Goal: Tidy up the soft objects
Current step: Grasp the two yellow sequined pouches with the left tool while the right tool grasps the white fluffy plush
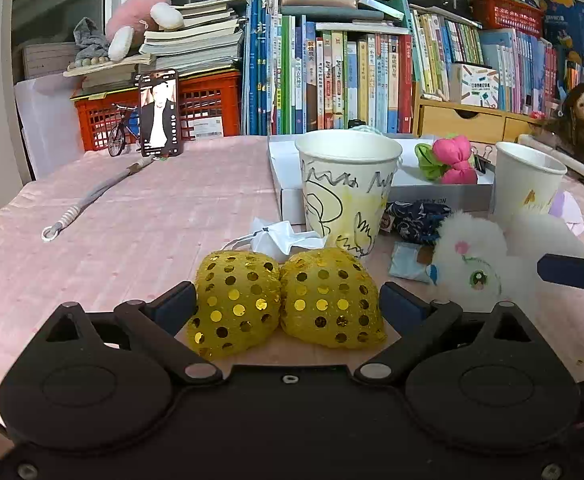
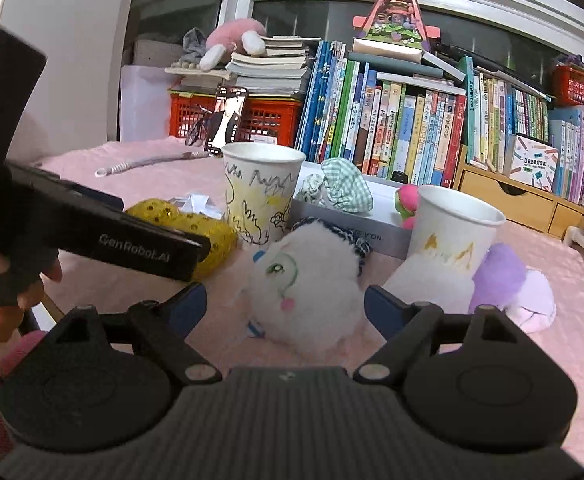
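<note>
You get even, soft indoor light and faint shadows on the pink tabletop (image 1: 140,216); both fisheye views bend the bookshelf (image 1: 331,76) at the edges, and the right one looks slightly soft.

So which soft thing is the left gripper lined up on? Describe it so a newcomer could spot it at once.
On the pink tablecloth, find the scribbled paper cup that stands nearest. Just in front of it lies the yellow sequined piece, two rounded domes side by side, between the open left gripper. Only it glitters; the white plush toy beside it is fluffy.
</note>
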`<state>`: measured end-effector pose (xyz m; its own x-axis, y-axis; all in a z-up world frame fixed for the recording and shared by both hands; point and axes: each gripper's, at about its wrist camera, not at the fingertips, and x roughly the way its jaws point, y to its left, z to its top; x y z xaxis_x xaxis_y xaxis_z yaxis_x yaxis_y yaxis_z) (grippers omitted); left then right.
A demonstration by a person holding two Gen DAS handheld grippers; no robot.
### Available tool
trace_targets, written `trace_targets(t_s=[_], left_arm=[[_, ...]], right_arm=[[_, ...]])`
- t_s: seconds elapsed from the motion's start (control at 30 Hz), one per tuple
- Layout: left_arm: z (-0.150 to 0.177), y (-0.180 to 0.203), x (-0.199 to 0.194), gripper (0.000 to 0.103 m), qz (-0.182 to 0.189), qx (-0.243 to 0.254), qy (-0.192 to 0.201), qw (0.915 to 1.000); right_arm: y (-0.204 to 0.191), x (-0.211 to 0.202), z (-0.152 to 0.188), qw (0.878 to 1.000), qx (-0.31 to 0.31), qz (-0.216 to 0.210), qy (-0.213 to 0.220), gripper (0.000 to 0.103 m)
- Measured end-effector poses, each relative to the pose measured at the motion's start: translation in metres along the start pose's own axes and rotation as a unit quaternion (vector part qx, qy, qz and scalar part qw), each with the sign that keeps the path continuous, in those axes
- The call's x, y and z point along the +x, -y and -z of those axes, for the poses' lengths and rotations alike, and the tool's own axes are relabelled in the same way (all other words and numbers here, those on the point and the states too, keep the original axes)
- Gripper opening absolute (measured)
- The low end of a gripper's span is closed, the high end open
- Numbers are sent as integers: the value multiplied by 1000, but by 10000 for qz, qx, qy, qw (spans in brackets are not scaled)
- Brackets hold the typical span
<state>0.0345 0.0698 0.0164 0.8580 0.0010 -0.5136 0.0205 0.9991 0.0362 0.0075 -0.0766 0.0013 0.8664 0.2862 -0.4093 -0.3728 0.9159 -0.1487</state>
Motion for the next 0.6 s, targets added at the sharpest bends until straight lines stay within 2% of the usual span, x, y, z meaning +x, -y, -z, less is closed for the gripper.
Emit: trace_targets(t_s=[0.27, 0.6], left_arm=[[-3, -4, 5, 98, 94, -26, -124, 9999], [-3, 0, 11, 100, 36, 79, -62, 9999]], right_arm=[[-3, 16, 2, 9997, -183, 120, -134, 91], [-4, 32, 0, 9995, -220, 119, -185, 90]])
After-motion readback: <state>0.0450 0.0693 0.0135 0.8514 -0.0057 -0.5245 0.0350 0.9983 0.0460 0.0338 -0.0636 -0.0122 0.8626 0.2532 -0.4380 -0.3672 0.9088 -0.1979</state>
